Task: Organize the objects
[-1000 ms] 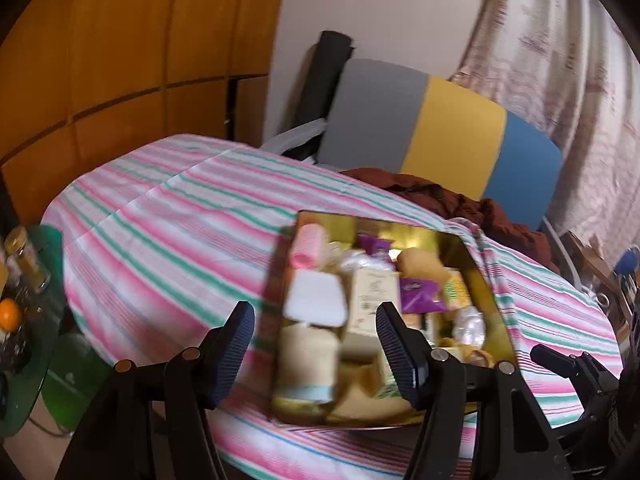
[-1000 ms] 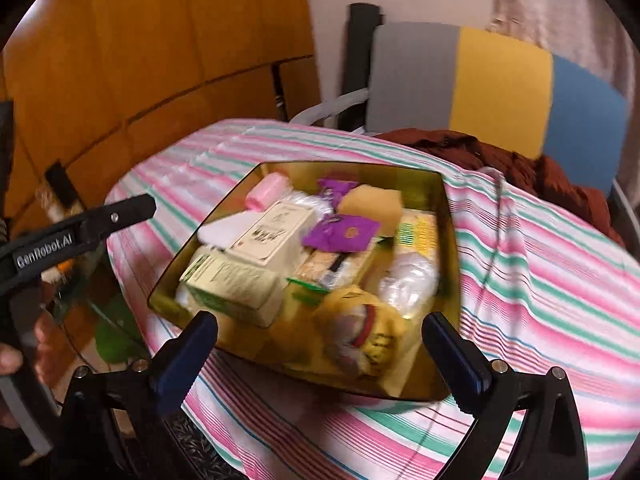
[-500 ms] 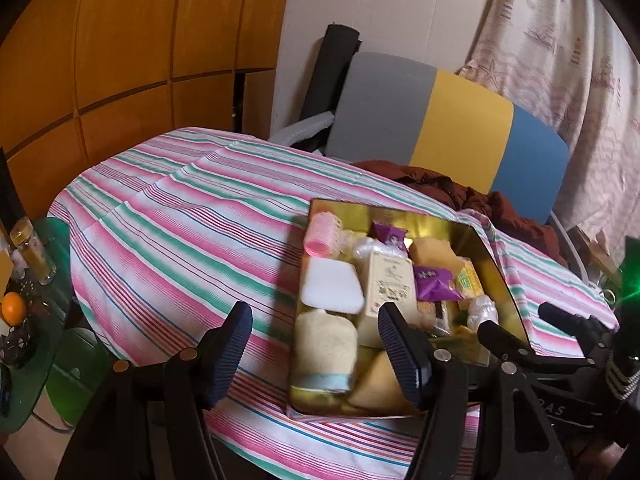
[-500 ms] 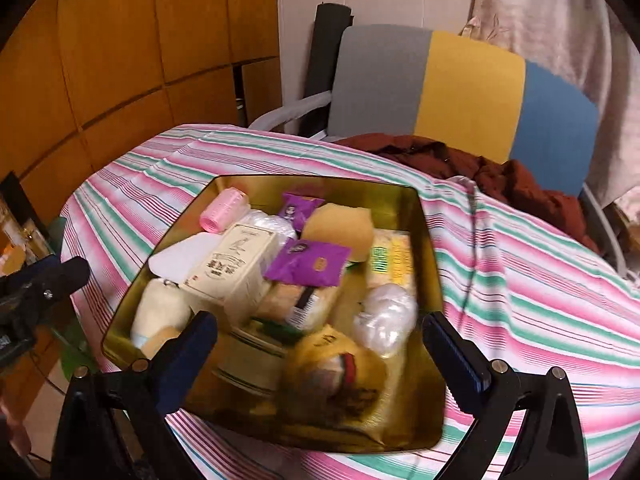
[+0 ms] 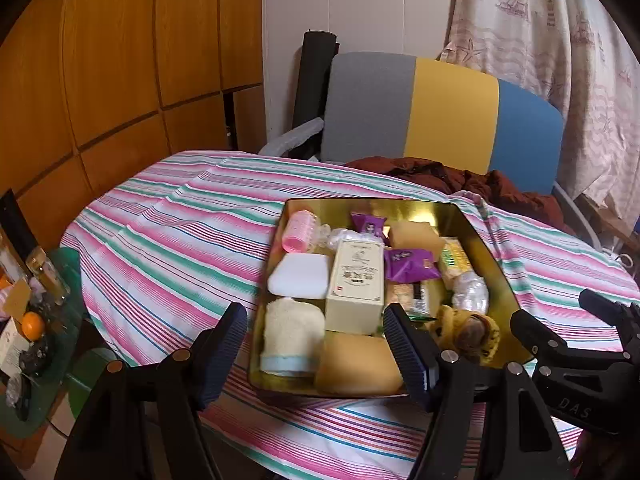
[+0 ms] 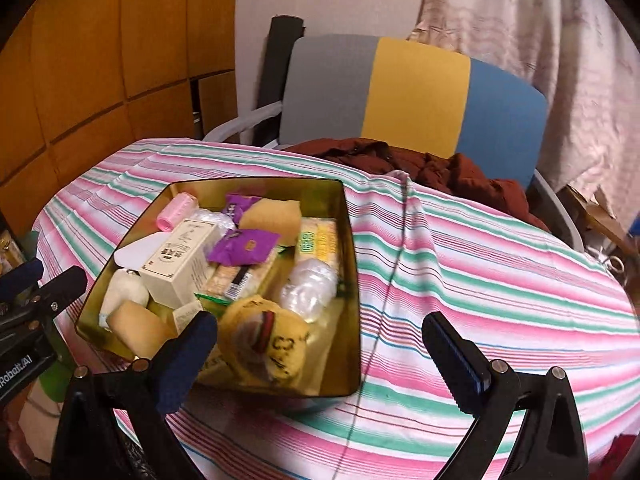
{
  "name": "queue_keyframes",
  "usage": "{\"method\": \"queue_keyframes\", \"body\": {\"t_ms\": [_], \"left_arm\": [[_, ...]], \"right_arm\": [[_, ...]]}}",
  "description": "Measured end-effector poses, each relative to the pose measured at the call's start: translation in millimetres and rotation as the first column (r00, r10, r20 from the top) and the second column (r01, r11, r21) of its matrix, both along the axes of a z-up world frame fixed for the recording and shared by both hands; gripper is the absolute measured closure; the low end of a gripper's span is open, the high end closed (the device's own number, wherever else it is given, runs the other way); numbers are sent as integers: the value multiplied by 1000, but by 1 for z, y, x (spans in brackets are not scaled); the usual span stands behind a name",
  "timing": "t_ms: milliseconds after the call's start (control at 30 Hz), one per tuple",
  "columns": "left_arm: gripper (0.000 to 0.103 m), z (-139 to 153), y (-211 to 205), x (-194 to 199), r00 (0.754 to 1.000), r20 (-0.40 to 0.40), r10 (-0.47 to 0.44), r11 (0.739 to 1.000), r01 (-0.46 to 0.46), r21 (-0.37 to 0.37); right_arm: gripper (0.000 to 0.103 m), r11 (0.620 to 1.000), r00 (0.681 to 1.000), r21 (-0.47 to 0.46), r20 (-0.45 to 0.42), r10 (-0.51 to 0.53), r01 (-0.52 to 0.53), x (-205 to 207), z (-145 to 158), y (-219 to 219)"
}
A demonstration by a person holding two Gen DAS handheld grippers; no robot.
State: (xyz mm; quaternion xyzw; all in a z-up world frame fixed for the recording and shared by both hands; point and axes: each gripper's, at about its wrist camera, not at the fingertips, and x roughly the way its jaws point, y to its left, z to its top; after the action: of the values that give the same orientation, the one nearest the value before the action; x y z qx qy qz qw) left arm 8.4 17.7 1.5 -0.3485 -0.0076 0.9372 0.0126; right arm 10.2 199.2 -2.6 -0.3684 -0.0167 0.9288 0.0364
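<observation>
A gold tin tray [image 5: 416,210] [image 6: 288,188] sits on the striped tablecloth [image 5: 172,248], packed with several items. Among them are a pink hair roller [image 5: 298,232], a white pad [image 5: 300,276], a cream box [image 5: 356,280] [image 6: 180,260], purple sachets [image 5: 410,264], a rolled towel [image 5: 290,336] and a yellow plush toy [image 5: 468,330] [image 6: 268,340]. My left gripper [image 5: 316,320] hangs open over the tray's near left end, holding nothing. My right gripper [image 6: 320,324] is open at the tray's near right corner, also holding nothing.
Behind the table stands a chair with a grey, yellow and blue back [image 5: 440,112], with a dark red garment [image 5: 448,176] piled on it. A green glass side table [image 5: 36,340] with a jar and an orange stands low at the left. Wooden wall panels lie left, a curtain right.
Both views have steadied and drawn back a little from the tray. In the right wrist view the tray has slid to the left. Both grippers have stayed open.
</observation>
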Motion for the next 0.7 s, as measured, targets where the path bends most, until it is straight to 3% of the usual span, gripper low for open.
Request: {"method": "queue_keyframes", "body": {"t_ms": [533,700], "left_arm": [[32,-11,-4,0,1000,25,19,999,-20,37],[47,-12,-6,-2,1000,13,13,998,-14,62]], "right_arm": [[0,999,1000,-28,-11,-16,16,4,0,5],[0,999,1000,-40,-1,23,-23,-1,-7,1]]}}
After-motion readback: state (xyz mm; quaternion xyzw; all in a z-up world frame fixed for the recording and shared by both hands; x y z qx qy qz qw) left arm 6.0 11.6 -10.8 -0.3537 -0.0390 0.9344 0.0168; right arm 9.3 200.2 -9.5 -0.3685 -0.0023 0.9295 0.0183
